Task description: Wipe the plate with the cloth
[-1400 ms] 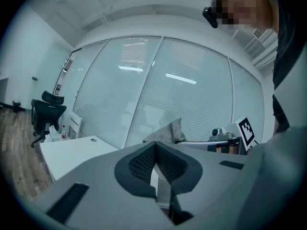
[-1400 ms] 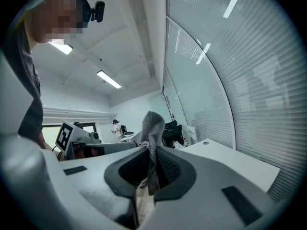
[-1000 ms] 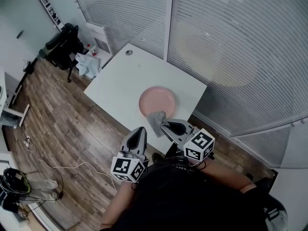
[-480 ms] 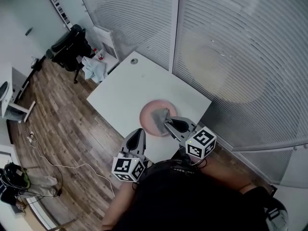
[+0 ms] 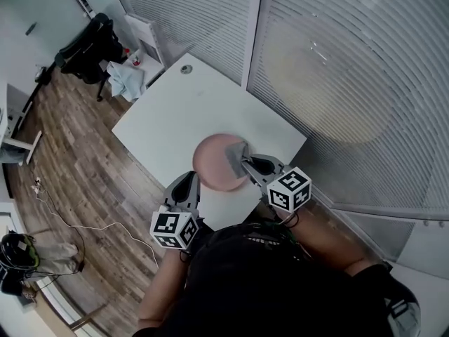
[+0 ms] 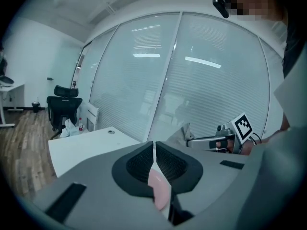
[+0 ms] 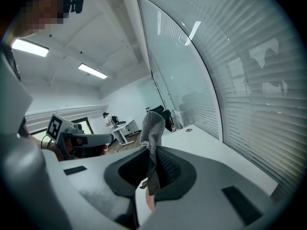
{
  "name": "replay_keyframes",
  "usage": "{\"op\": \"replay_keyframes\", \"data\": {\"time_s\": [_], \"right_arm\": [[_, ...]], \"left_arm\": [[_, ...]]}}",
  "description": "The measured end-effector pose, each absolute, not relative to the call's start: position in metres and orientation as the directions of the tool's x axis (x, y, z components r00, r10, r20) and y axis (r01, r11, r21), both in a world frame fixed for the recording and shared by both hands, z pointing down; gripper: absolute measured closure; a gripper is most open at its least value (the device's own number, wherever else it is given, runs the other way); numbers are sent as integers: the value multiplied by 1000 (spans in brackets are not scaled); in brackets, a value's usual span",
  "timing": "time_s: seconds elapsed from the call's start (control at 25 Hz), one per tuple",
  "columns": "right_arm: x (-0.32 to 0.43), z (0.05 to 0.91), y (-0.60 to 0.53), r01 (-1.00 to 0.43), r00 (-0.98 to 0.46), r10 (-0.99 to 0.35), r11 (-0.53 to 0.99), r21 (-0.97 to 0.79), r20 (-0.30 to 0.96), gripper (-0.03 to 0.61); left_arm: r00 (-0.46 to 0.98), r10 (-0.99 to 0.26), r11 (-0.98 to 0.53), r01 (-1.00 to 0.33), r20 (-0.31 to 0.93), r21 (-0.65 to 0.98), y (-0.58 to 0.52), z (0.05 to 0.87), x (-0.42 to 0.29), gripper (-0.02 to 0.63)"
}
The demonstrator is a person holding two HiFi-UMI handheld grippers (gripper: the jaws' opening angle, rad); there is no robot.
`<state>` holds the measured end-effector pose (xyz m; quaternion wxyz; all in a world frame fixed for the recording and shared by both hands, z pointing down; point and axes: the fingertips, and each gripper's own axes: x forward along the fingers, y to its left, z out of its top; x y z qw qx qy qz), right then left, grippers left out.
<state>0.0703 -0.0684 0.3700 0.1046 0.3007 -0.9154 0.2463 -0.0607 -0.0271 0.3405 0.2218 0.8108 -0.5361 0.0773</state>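
A pink plate (image 5: 210,163) lies near the front edge of the white table (image 5: 175,111). My right gripper (image 5: 244,161) is shut on a grey cloth (image 5: 235,152), which it holds over the plate's right part. In the right gripper view the cloth (image 7: 152,126) sticks up from between the jaws. My left gripper (image 5: 189,181) is shut, its tips at the plate's near left rim. In the left gripper view the jaws stand together, and the plate (image 6: 159,190) shows pink in the slit below them. Whether they touch the rim I cannot tell.
A glass wall with blinds (image 5: 337,69) runs along the table's far and right sides. A black office chair (image 5: 88,44) and a small white stand with a cloth (image 5: 126,83) are beyond the table's left end. Cables (image 5: 70,216) lie on the wooden floor.
Both grippers moved forward and down towards the table. The cloth went from the plate's near edge to over the plate, and the left gripper came up to the plate's near rim.
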Motion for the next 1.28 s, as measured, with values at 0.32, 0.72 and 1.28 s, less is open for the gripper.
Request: {"op": "replay_keyframes", "data": {"time_s": [0.32,0.72,1.28], "right_arm": [[78,416,-94,-673,-733,-494,628,-391,468,538],[85,484,-123,-718,-669,-450,596,-358,592,538],[65,566,-133,-747,-587,-313,565,-350,746,537]], "left_arm": [[473,-762,-334,-872,442,358,-47,383,-69,595],[453,-712,-256,-879,537,403,-69,456,-91,551],[426,-588,-118,-887,688,447,-65,559,-112,453]]}}
